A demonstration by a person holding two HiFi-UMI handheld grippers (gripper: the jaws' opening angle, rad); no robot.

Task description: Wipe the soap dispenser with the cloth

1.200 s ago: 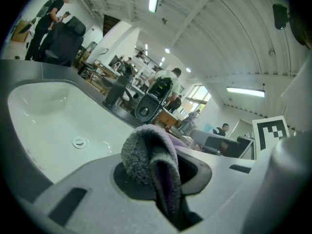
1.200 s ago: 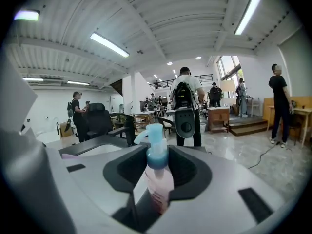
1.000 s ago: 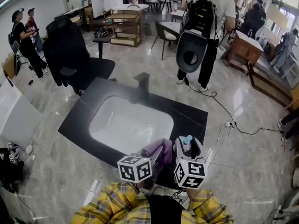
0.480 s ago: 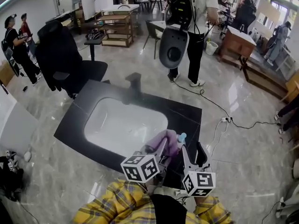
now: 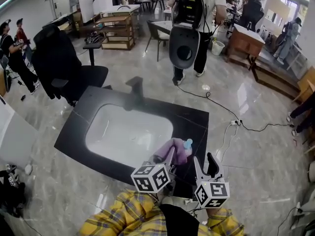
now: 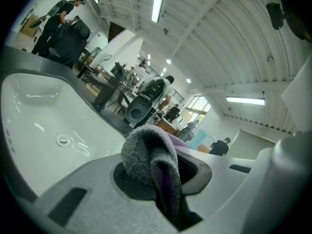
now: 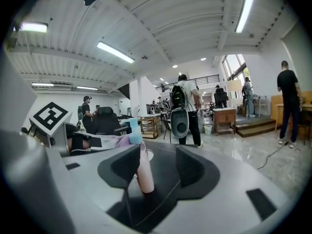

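Clamps a fluffy grey-and-purple cloth [image 6: 146, 152] tight in the left gripper [image 5: 168, 159], bunched just beside a slim pink plastic soap dispenser [image 5: 187, 144] with a pale blue pump. Shows that bottle upright near the front right corner of the black countertop [image 5: 194, 124], right of the white sink basin [image 5: 125, 132]. Keeps the right gripper [image 7: 156, 167] released, bottle in the gap, unpressed.
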